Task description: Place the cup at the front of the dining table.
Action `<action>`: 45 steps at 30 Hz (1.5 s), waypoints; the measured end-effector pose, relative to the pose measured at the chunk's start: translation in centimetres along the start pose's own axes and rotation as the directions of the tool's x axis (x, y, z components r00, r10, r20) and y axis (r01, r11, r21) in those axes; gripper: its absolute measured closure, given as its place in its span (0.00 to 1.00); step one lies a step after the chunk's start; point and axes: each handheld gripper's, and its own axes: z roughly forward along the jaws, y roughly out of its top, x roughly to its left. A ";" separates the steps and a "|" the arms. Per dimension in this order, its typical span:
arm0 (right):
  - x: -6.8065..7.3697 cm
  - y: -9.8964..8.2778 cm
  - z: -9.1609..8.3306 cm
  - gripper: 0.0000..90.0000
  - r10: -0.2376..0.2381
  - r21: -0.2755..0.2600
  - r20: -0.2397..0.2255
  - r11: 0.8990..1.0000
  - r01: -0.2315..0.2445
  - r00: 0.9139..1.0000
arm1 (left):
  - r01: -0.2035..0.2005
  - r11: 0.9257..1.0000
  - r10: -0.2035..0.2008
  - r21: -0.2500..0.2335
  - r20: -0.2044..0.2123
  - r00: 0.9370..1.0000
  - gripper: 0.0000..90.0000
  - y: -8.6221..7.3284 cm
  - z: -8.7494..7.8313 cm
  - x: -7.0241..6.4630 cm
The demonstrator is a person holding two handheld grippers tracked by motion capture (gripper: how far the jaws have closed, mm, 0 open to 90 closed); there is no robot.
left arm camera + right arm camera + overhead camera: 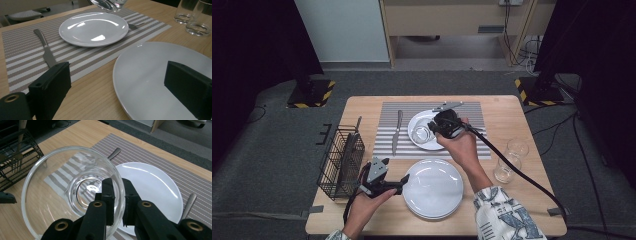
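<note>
The right gripper (117, 202) pinches the rim of a clear round glass bowl (72, 187), one jaw inside and one outside, holding it tilted over the small white plate (432, 142) on the grey striped placemat (472, 112). At about seven o'clock from there, the left gripper (399, 181) rests with jaws spread wide, grasping nothing, astride the nine o'clock rim of the large white plate (155, 82) at the table's near edge. A steel knife (46, 51) lies on the mat, at nine o'clock from the small plate.
</note>
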 end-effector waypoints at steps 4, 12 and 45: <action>0.1 -0.1 0.8 0.92 0.001 0.009 -0.001 1.000 -0.001 1.000 | 0.004 1.000 -0.004 0.000 0.003 1.000 0.07 -0.2 -0.3 0.0; 0.6 -0.2 2.4 0.92 0.002 0.022 -0.007 1.000 -0.002 1.000 | 0.016 1.000 -0.016 -0.004 -0.002 1.000 0.07 -0.4 -0.5 0.4; 2.4 -0.7 6.5 0.92 0.002 0.065 -0.042 0.998 0.001 0.999 | 0.015 1.000 -0.015 0.001 -0.004 1.000 0.07 -0.7 -0.5 0.9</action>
